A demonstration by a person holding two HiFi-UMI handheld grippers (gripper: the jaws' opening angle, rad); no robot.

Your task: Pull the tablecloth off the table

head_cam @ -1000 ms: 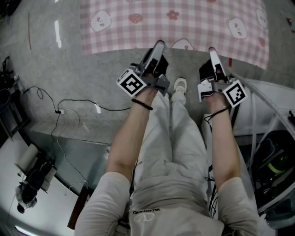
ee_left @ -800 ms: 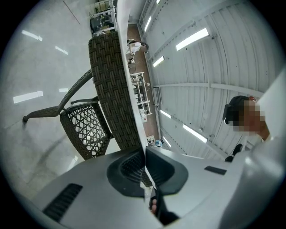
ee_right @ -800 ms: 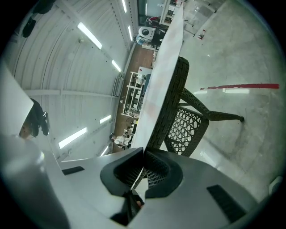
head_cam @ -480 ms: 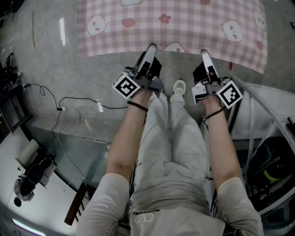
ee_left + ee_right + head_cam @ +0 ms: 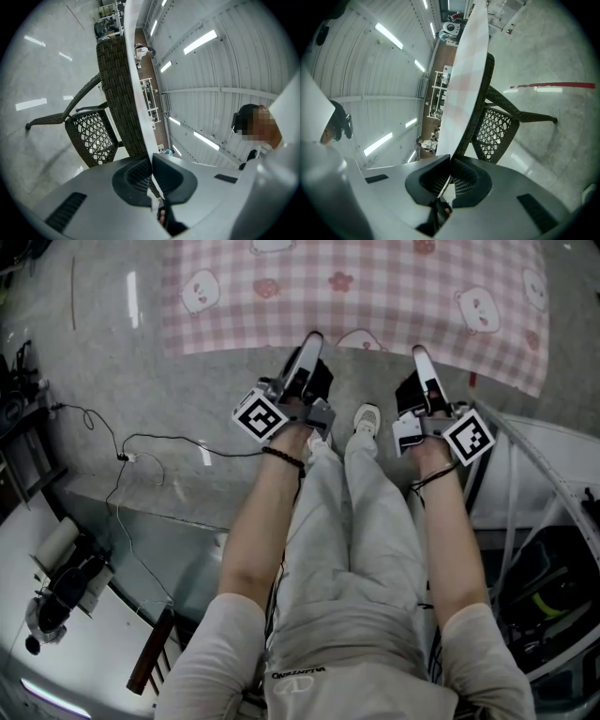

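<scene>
The tablecloth (image 5: 375,287) is cut off by the head view's top edge.

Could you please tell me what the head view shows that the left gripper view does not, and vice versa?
Only the head view shows the pink-and-white checked tablecloth from above with its print, the right tool, the person's light trousers and a thin black cable on the floor. Only the left gripper view shows the dark woven wicker table rim, a dark lattice wicker chair and long ceiling lights. Both show the left tool shut on the tablecloth's near edge.
</scene>
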